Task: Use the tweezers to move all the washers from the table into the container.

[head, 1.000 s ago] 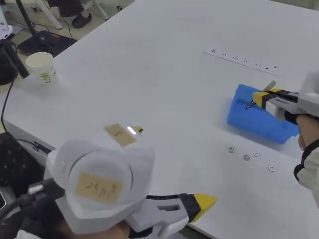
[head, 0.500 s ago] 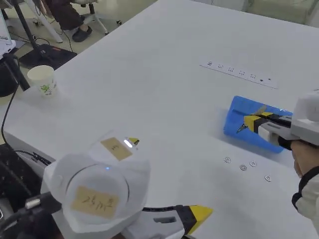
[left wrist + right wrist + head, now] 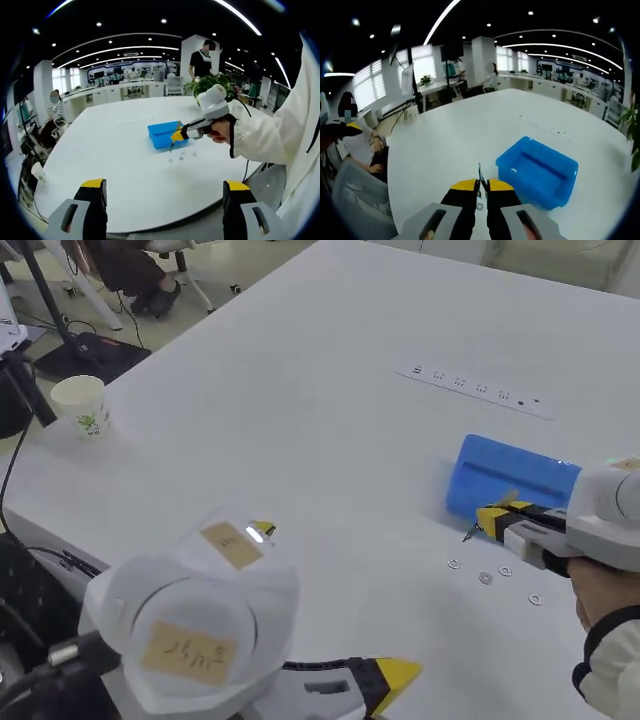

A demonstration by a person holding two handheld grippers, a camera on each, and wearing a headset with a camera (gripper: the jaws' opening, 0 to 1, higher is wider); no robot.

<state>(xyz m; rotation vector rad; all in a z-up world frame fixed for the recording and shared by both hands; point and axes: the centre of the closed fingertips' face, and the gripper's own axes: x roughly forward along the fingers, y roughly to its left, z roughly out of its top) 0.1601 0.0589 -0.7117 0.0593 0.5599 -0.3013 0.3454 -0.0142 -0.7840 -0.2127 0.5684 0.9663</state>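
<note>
Slanting tweezers [image 3: 468, 533], tips toward washers [image 3: 485, 578]

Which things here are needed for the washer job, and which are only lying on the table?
Needed: washers, tweezers in the right tool, blue container.
Lying about: paper cup, power strip.

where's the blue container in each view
Head view: container, right of centre.
Left gripper view: container, about centre.
Right gripper view: container, lower right of centre.
Shared landmark: right gripper, tongs shut on tweezers, at the container's edge.
</note>
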